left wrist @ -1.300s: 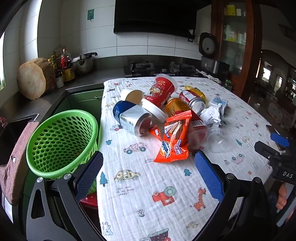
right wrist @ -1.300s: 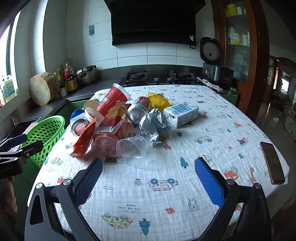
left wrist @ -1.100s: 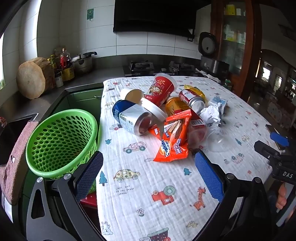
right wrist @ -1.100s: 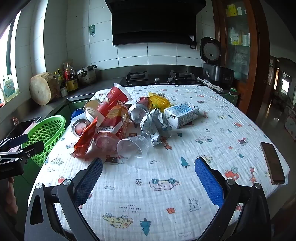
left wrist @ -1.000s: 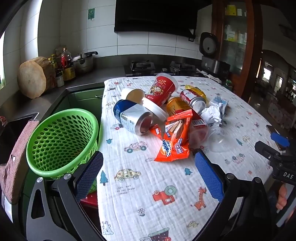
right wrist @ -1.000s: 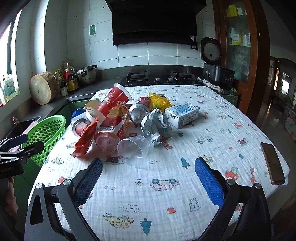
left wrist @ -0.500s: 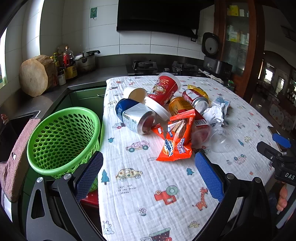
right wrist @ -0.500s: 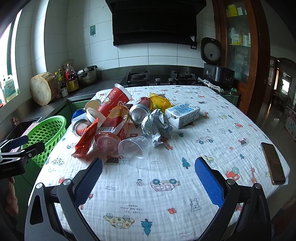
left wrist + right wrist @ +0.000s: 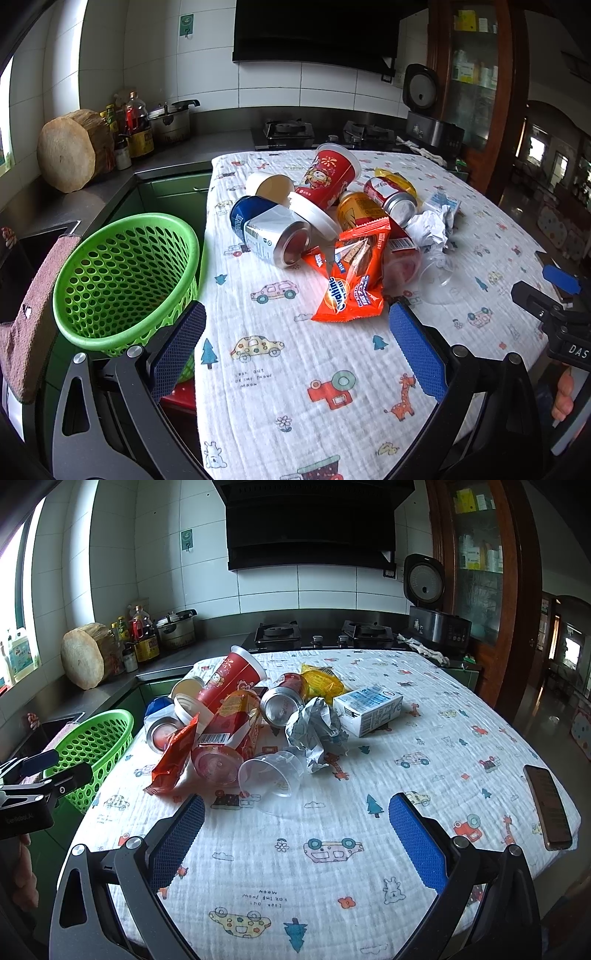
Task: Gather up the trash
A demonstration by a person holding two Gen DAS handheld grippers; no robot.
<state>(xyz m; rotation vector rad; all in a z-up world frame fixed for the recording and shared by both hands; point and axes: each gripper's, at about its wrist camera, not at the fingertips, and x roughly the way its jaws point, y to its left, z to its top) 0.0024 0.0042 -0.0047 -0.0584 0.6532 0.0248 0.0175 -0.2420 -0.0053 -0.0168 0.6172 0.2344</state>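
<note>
A heap of trash lies on the cartoon-print tablecloth (image 9: 280, 369): an orange snack wrapper (image 9: 351, 284), a blue-and-silver can (image 9: 269, 236), a red paper cup (image 9: 327, 181), a clear plastic cup (image 9: 271, 773), crumpled paper (image 9: 316, 731) and a milk carton (image 9: 369, 709). A green mesh basket (image 9: 125, 280) stands off the table's left edge. My left gripper (image 9: 295, 347) is open and empty, short of the wrapper. My right gripper (image 9: 295, 830) is open and empty, in front of the clear cup.
A phone (image 9: 548, 806) lies near the table's right edge. Behind the table run a counter with a wooden block (image 9: 74, 149), bottles, a pot and a gas hob (image 9: 321, 633). A rice cooker (image 9: 432, 602) stands at the back right.
Both grippers have crept slightly forward toward the heap; the pile looks a little nearer. Nothing has been taken hold of.
</note>
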